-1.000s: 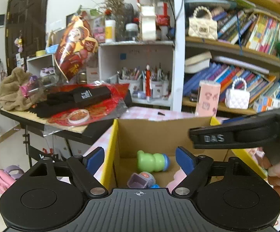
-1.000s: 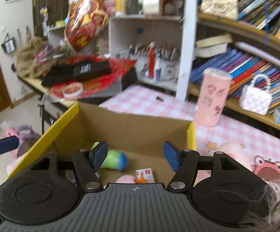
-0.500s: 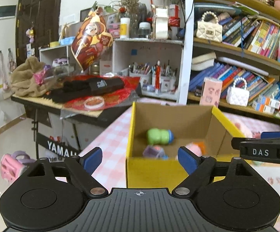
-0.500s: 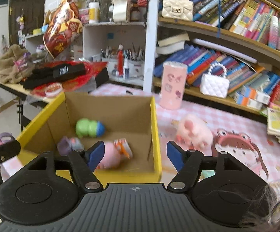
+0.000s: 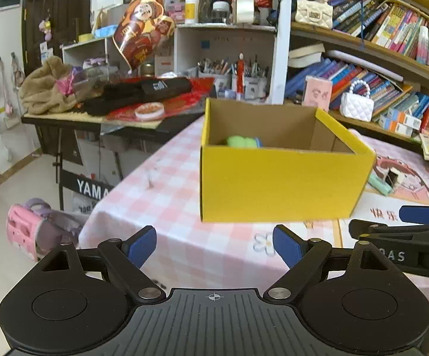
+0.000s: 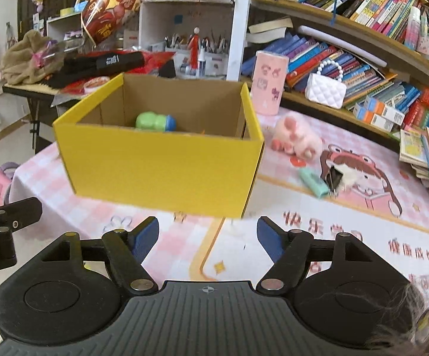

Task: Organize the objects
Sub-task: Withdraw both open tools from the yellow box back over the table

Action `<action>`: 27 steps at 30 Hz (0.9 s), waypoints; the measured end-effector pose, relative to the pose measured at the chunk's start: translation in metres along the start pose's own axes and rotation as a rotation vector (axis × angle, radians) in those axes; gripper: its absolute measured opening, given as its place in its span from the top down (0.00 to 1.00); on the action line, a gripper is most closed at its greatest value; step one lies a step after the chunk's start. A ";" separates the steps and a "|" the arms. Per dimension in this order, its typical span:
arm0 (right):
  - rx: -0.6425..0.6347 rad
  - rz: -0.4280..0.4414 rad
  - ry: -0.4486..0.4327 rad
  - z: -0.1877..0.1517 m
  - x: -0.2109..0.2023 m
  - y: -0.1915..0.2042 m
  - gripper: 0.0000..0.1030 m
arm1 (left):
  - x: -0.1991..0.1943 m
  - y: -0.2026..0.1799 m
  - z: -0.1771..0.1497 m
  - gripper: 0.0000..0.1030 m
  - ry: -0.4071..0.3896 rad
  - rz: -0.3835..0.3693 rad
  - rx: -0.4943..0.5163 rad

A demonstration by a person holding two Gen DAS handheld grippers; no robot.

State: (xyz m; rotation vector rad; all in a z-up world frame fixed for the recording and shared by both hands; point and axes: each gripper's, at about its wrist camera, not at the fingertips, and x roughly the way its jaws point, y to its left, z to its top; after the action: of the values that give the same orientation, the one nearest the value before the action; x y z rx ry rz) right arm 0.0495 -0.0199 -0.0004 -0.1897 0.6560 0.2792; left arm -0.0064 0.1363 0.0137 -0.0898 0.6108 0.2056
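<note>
Both wrist cameras face the yellow box from nearby, left view further left.

A pink checked cloth with cartoon pictures is covering the table. Behind the table's far edge, a wooden bookshelf is holding many bright books, and a small white purse and a cream purse are sitting on its shelves. Past the table's left edge, a keyboard stand is carrying a brown fluffy cloth and a long black bag, and a pink backpack is lying on the floor.
</note>
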 end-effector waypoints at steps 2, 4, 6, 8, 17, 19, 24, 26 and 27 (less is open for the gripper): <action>0.005 -0.003 0.003 -0.006 -0.004 0.003 0.31 | -0.004 0.000 -0.005 0.15 0.008 0.002 0.004; 0.013 -0.012 0.006 -0.012 -0.009 0.006 0.31 | -0.007 0.000 -0.009 0.15 0.013 0.001 0.012; 0.021 -0.017 0.013 -0.020 -0.013 0.008 0.31 | -0.011 -0.001 -0.013 0.15 0.018 -0.001 0.021; 0.027 -0.017 0.025 -0.025 -0.015 0.010 0.31 | -0.012 0.000 -0.017 0.15 0.026 -0.004 0.024; 0.049 -0.049 0.052 -0.045 -0.028 0.010 0.31 | -0.015 -0.002 -0.030 0.15 0.073 -0.068 0.040; 0.066 -0.070 0.060 -0.049 -0.031 0.006 0.31 | -0.014 -0.006 -0.032 0.15 0.080 -0.088 0.048; 0.113 -0.133 0.083 -0.058 -0.038 -0.009 0.31 | -0.013 -0.018 -0.035 0.14 0.087 -0.143 0.065; 0.130 -0.157 0.088 -0.061 -0.041 -0.015 0.31 | -0.012 -0.024 -0.035 0.14 0.090 -0.164 0.077; 0.140 -0.169 0.091 -0.063 -0.043 -0.018 0.31 | -0.012 -0.027 -0.036 0.14 0.090 -0.174 0.083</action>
State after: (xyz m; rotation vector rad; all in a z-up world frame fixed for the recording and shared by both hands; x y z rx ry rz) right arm -0.0130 -0.0621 -0.0213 -0.1228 0.7419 0.0618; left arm -0.0299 0.1025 -0.0080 -0.0718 0.6971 0.0071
